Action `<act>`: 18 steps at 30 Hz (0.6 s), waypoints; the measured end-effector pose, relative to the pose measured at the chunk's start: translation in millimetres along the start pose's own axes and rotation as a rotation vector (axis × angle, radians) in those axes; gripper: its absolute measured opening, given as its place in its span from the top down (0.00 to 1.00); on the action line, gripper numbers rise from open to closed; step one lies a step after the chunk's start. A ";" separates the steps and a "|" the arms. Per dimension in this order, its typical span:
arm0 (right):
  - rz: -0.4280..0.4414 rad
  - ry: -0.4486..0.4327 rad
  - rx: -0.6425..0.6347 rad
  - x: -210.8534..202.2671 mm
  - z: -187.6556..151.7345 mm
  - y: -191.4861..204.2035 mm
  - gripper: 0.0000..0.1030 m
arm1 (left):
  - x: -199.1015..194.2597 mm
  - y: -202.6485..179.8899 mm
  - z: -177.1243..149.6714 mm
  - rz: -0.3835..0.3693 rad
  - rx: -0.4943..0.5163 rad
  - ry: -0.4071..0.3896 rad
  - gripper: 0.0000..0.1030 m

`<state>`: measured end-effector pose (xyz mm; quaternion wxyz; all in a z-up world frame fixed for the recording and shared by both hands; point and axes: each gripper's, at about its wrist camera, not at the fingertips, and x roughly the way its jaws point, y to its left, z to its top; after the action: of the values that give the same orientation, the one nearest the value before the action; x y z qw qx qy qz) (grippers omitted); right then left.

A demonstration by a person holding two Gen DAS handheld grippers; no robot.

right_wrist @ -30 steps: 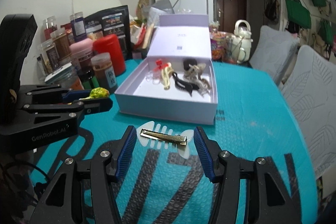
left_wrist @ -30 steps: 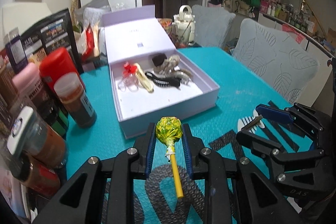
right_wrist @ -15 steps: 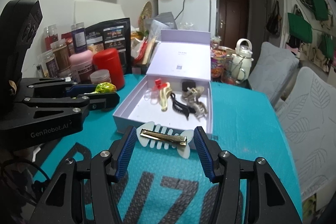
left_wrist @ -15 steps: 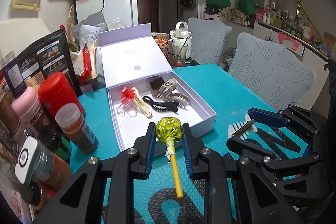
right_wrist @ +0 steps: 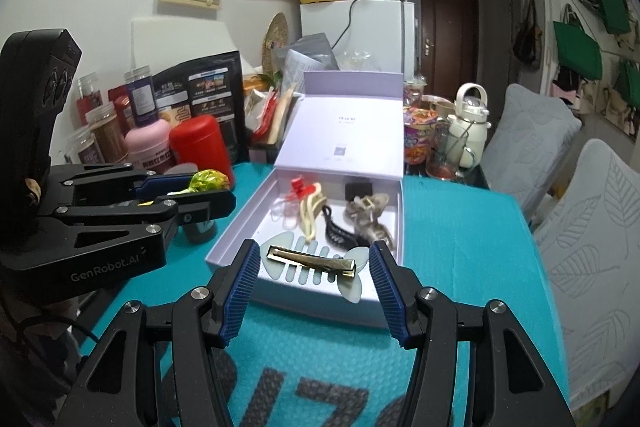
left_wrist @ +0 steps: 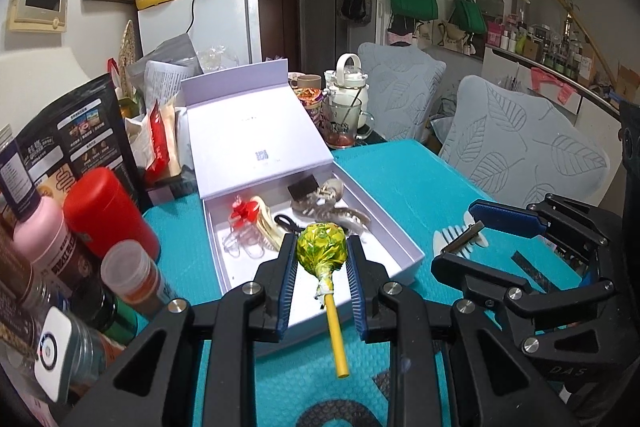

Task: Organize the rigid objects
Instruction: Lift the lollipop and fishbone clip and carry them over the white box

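My left gripper (left_wrist: 322, 259) is shut on a lollipop (left_wrist: 321, 247) with a yellow-green wrapper and yellow stick, held above the near wall of the open lilac box (left_wrist: 408, 247). My right gripper (right_wrist: 314, 267) is shut on a white fishbone-shaped hair clip (right_wrist: 312, 261) with a gold bar, held above the box's near wall (right_wrist: 316, 295). The box holds several hair clips: a red one (right_wrist: 300, 187), a cream one (right_wrist: 312, 211), a black one (right_wrist: 340, 233) and a mottled grey one (right_wrist: 368, 215). Each gripper shows in the other's view: the left (right_wrist: 192, 195) and the right (left_wrist: 468, 239).
The box sits on a teal table mat (right_wrist: 460, 227). Jars and bottles crowd the left: a red canister (left_wrist: 100, 215), a pink bottle (left_wrist: 44, 235), a spice jar (left_wrist: 132, 279). A white kettle (right_wrist: 468, 131) and cups stand behind the box. Two grey chairs (left_wrist: 520, 155) stand on the right.
Both grippers have risen off the table with their objects and moved forward over the box's near wall. Both stay shut on what they hold.
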<state>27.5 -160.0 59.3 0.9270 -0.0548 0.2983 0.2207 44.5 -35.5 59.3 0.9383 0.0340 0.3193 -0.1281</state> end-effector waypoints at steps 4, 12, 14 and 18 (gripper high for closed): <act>0.004 -0.006 -0.002 6.6 11.4 -4.7 0.45 | 8.5 6.0 11.0 -0.003 -0.001 -0.009 0.77; -0.001 -0.006 -0.001 27.2 31.9 -17.0 0.45 | 31.4 12.7 30.4 0.000 -0.001 -0.006 0.77; -0.005 -0.010 -0.004 32.4 37.9 -19.5 0.45 | 36.7 14.3 35.8 -0.002 0.001 -0.010 0.77; -0.003 -0.020 -0.004 41.3 50.2 -25.5 0.45 | 44.7 18.7 46.2 -0.003 -0.003 -0.022 0.77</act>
<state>95.3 -155.6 75.6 0.9302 -0.0548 0.2885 0.2204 110.8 -33.9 68.4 0.9416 0.0305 0.3092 -0.1295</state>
